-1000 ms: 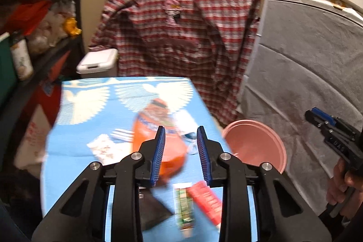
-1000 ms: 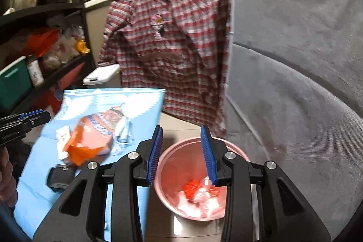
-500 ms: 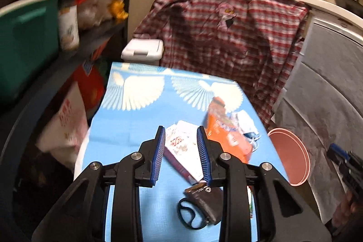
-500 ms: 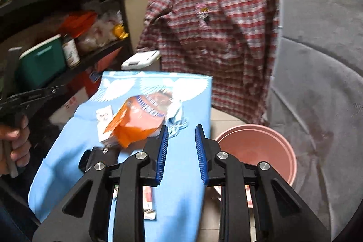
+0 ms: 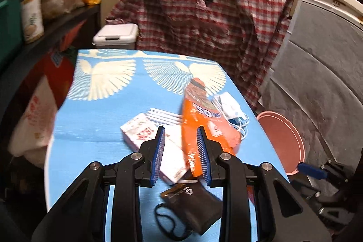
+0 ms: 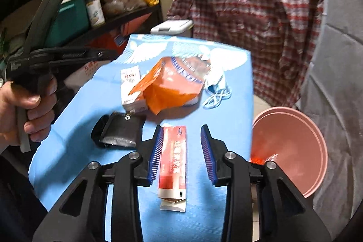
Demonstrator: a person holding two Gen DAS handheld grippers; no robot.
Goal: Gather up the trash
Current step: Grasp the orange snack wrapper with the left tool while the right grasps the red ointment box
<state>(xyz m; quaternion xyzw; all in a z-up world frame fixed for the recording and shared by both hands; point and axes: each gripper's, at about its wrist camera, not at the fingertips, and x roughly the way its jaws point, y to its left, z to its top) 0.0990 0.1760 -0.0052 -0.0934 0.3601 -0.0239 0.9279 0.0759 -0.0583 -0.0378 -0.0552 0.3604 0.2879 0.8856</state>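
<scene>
A table under a blue cloth with white wings [image 5: 102, 106] holds the trash: an orange snack bag [image 5: 204, 119], a white carton [image 5: 145, 135], a face mask [image 5: 231, 106], a black pouch [image 5: 192, 205] and a long red box [image 6: 173, 165]. My left gripper [image 5: 180, 151] hovers open over the carton and the bag's edge, its pads pressing nothing. My right gripper [image 6: 181, 151] hangs over the red box, which shows between its jaws. The jaws are opening and the pads stand apart from the box. A pink bucket [image 6: 292, 149] stands on the floor right of the table, red wrappers [image 6: 258, 158] inside.
A plaid shirt [image 5: 204, 15] hangs behind the table, with a white lidded bin [image 5: 115, 35] below it. Dark shelves [image 6: 109, 22] with a green tub and jars run along the left. A grey-covered unit [image 5: 317, 83] fills the right. A hand [image 6: 22, 106] holds the left gripper's handle.
Both grippers came down toward the table. The right one swung left from over the bucket to over the red box and its jaws widened. The left one shows the same gap.
</scene>
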